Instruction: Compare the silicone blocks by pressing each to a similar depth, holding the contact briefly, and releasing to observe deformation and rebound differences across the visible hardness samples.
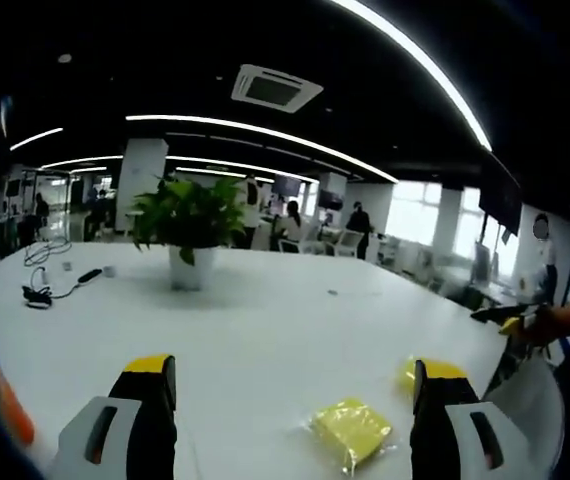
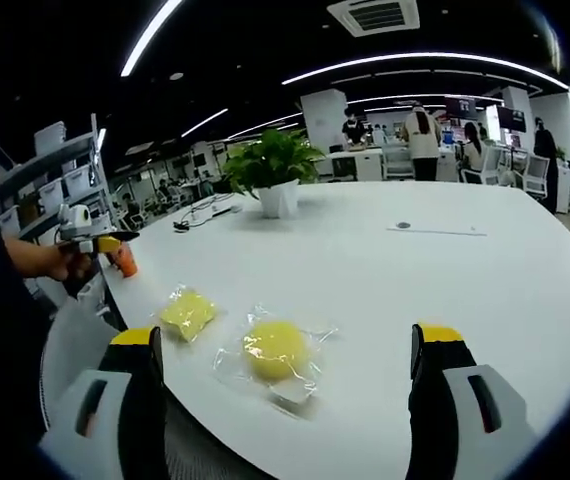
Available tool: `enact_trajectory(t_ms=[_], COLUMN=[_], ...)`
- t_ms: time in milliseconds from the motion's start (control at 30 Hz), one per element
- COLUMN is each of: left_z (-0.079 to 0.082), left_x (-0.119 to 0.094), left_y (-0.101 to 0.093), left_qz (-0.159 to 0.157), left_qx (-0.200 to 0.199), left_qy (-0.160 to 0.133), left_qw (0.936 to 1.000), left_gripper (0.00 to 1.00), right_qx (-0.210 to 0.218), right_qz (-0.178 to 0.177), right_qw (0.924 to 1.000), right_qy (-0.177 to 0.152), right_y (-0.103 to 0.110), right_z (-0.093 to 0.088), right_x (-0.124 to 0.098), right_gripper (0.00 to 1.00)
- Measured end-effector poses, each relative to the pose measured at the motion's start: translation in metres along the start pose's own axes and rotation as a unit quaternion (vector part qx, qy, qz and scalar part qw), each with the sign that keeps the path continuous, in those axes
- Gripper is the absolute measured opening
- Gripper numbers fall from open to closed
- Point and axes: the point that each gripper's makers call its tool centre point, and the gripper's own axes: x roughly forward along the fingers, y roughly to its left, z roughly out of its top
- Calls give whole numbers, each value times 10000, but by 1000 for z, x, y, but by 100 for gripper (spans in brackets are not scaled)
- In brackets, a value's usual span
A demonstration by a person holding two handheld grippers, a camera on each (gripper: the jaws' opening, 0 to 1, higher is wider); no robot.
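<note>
- Right gripper (image 2: 283, 375): jaws wide, empty; round yellow block (image 2: 275, 350) between tips, nearest.
- Square yellow block (image 2: 188, 312) just left.
- Left gripper (image 1: 295, 390): wide, empty.

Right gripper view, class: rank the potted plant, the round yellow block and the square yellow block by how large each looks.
1. Potted plant, though farthest away.
2. Round yellow block.
3. Square yellow block.
The blocks look close in size; the round one lies nearer the camera, so their order is unsure.
</note>
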Motion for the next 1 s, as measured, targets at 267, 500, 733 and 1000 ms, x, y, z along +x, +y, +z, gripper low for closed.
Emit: enact_trajectory(t_ms=[267,500,733,1000], left_z=[0,-19,-21,-21], left_x=[-9,-8,-7,-6], left_y=[10,-3,-7,-12], left_qz=[231,25,9,-91], left_qx=[-127,121,76,158], left_qy=[-214,213,211,282], left_qw=[9994,9997,9997,9994], left_gripper=[100,100,100,100], right_qx=[110,-13,15,30], right_qz=[15,41,-45,-114], right_qw=[9999,9999,10000,9999], right_qy=[0,95,46,-6], right_y=[5,8,2,2], right_z=[-4,-9,-8,-9], right_x=[1,-3,-3,-3], right_gripper=[97,97,97,97])
